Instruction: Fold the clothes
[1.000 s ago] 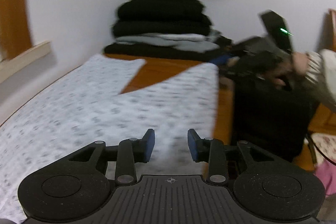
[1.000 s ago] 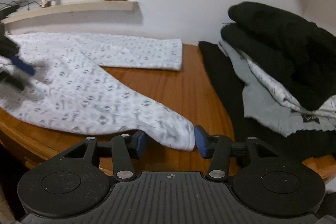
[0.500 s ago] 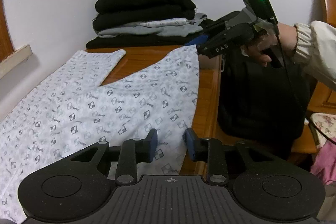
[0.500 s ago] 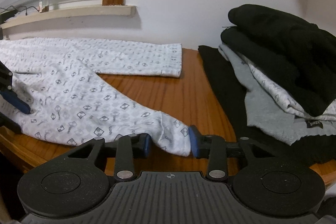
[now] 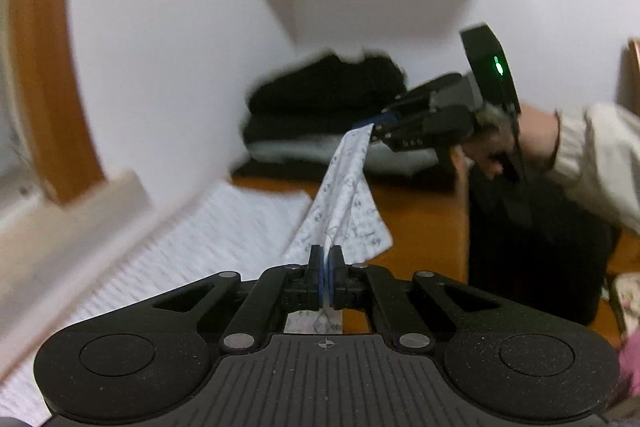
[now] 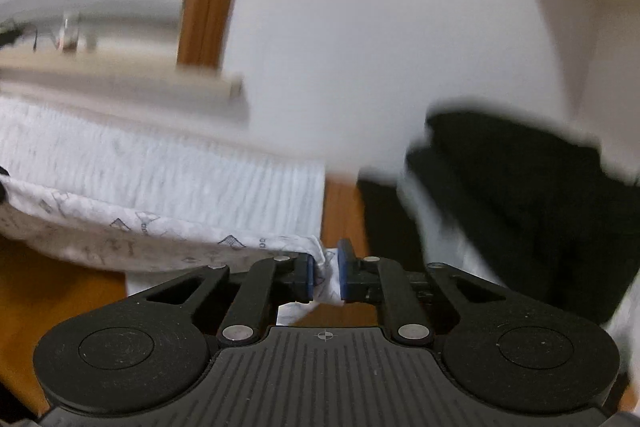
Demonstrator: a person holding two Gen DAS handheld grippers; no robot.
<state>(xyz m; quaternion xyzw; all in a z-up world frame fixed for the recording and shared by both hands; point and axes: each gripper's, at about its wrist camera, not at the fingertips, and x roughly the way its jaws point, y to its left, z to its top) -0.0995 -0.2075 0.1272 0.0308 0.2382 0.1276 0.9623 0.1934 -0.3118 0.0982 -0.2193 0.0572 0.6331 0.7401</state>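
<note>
Above the orange-brown wooden tabletop (image 5: 420, 211), the left claw (image 5: 327, 277) and right claw (image 6: 325, 273), jaws just closed, each pinch an edge of the white patterned cloth garment (image 5: 344, 195), whose thin hem could slip out if the hands pull apart.

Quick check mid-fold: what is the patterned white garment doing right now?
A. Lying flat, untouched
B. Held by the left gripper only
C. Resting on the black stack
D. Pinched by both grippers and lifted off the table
D: the left gripper and right gripper each clamp the garment, which hangs stretched between them above the table.
</note>
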